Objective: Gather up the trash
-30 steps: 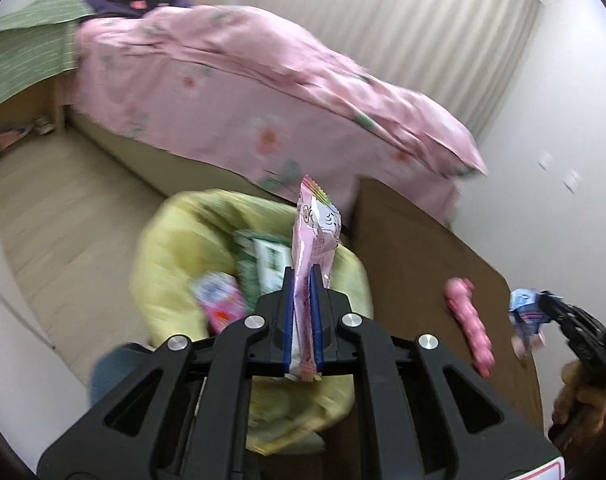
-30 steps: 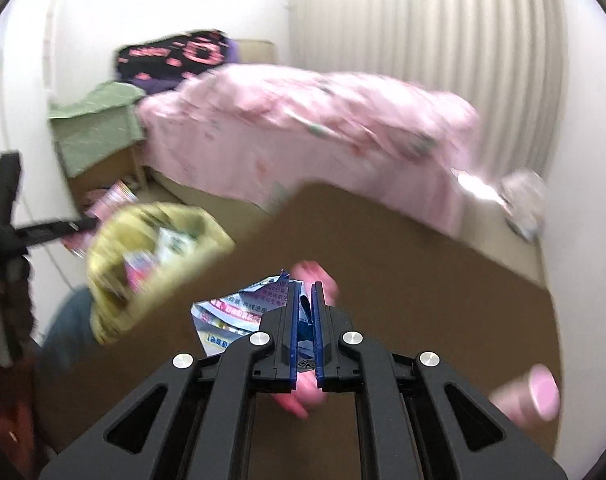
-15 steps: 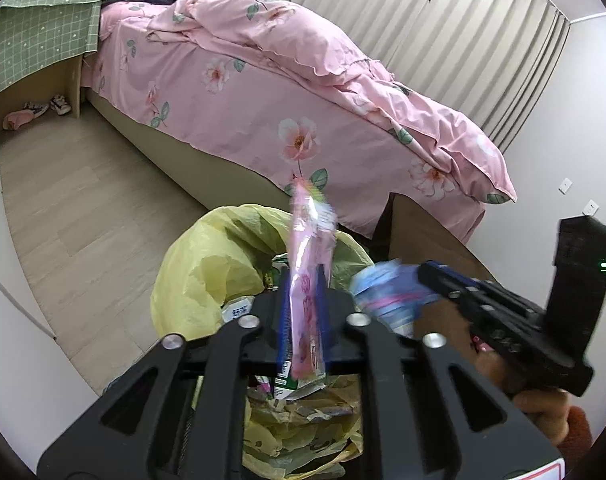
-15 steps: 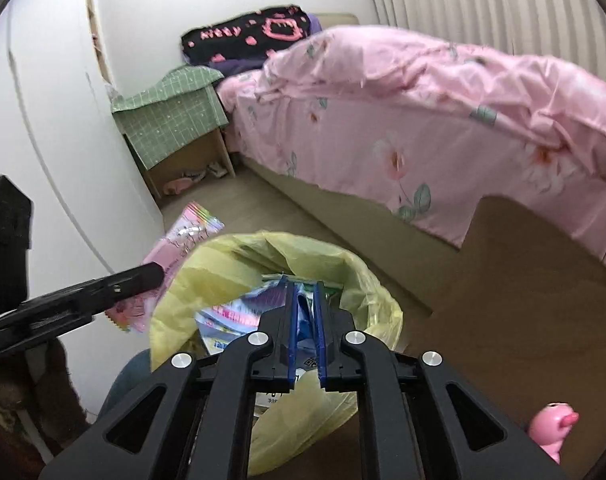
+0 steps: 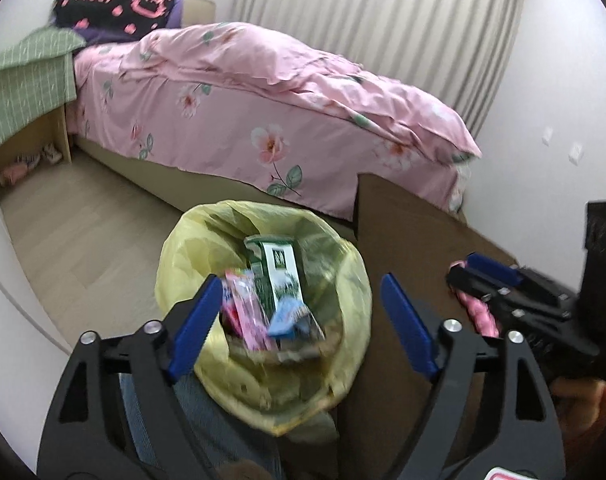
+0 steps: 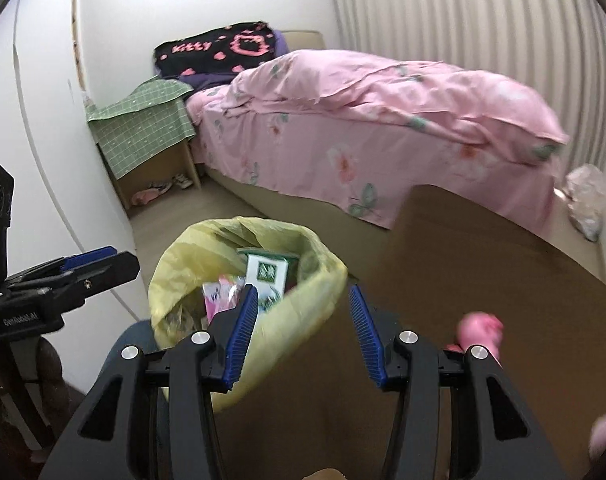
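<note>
Left gripper point(image 5: 299, 320) is hanging spread wide over the yellow bin bag point(image 5: 191, 248), gripping nothing. Right gripper point(image 6: 303, 336) is likewise spread and empty, sitting just past the bag's rim on the table side.

Trash is lying inside the bag: pink wrapper point(image 5: 245, 312), blue wrapper point(image 5: 289, 318), green-and-white carton point(image 5: 277, 268). Judging this as the drop step finishing.

Next move is probably a fresh pickup off the brown table point(image 6: 483, 264). The pink pig toy point(image 6: 481, 330) is sitting near the right gripper; unclear if it counts as trash. A pale crumpled bag point(image 6: 585, 200) is lying on the floor beyond the table.

Room: pink floral bed point(image 5: 263, 92), green-clothed nightstand point(image 6: 143, 128), curtains point(image 5: 375, 16), pale wood floor point(image 5: 83, 216).
</note>
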`<move>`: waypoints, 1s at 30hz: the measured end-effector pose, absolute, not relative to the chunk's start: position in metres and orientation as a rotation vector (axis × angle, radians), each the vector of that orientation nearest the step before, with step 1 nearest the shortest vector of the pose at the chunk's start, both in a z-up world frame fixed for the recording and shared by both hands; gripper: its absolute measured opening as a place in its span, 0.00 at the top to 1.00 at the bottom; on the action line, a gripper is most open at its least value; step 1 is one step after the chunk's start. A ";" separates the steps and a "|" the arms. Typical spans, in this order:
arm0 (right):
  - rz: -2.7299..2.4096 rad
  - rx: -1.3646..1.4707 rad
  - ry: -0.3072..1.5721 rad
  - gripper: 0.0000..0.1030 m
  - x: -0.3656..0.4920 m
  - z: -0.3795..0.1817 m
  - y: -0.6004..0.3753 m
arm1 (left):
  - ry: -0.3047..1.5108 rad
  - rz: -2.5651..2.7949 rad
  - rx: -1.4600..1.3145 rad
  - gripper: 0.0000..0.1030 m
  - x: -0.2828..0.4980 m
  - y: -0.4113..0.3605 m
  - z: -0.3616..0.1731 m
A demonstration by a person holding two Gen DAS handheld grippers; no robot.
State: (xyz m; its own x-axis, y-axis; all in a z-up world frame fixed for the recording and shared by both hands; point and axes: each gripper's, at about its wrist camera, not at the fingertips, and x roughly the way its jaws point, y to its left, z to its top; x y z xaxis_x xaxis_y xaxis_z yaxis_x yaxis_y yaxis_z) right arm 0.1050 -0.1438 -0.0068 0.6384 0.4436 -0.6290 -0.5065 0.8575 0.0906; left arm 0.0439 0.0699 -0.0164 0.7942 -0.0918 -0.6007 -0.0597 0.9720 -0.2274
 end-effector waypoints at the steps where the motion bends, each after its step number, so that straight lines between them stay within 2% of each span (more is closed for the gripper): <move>1: 0.504 -0.103 0.696 0.56 0.092 -0.003 -0.151 | 0.654 -0.021 -0.223 0.20 0.037 0.064 -0.014; 8: 0.385 -0.060 0.689 0.50 0.024 0.020 -0.186 | 0.616 0.039 -0.104 0.20 -0.020 0.027 0.015; 13: 0.331 -0.057 0.663 0.50 -0.010 0.030 -0.193 | 0.611 0.061 -0.077 0.20 -0.032 0.015 0.025; 30: 0.311 -0.085 0.668 0.50 -0.020 0.020 -0.190 | 0.650 0.067 -0.060 0.20 -0.028 0.010 0.015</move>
State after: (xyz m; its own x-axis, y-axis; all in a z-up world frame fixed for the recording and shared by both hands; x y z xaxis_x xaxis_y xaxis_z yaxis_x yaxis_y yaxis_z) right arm -0.0202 -0.1904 0.0200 0.7409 0.2558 -0.6210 -0.3102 0.9504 0.0214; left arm -0.0277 0.0104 0.0148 0.7944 0.0432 -0.6059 -0.0810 0.9961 -0.0352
